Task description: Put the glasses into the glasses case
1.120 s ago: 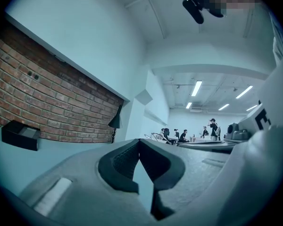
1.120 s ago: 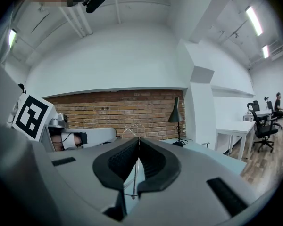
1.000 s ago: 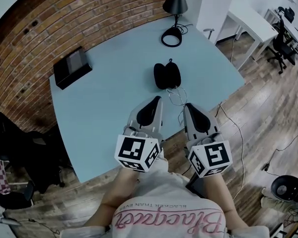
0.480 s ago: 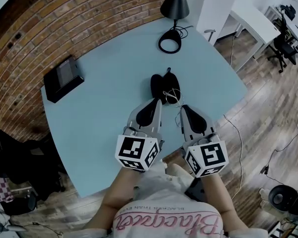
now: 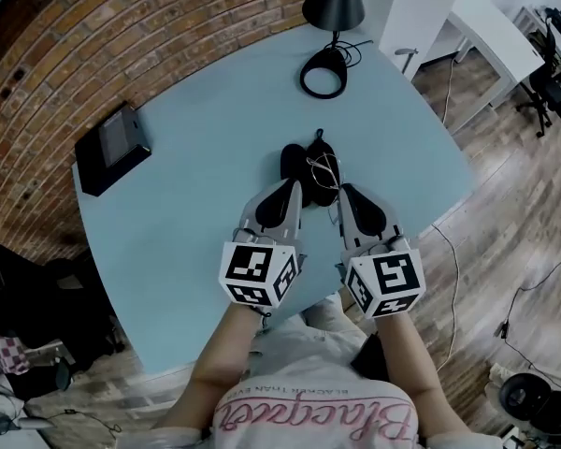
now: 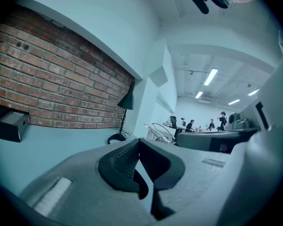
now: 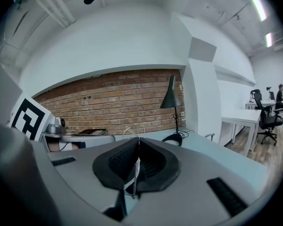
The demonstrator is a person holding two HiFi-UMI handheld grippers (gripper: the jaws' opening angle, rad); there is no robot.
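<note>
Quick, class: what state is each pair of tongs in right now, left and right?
Left tongs: closed, nothing between them.
Right tongs: closed on the glasses.

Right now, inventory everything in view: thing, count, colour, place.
Light blue rectangular table: one, beside the brick wall.
Black cone-shade desk lamp: one, table's far edge.
Flat black box: one, table's far left corner.
Open black glasses case: one, mid-table, just ahead of both grippers.
Thin wire-frame glasses: one, pale, over the case's right half.
Left gripper: grey, jaws together, nothing held.
Right gripper: grey, jaws closed on the glasses.
</note>
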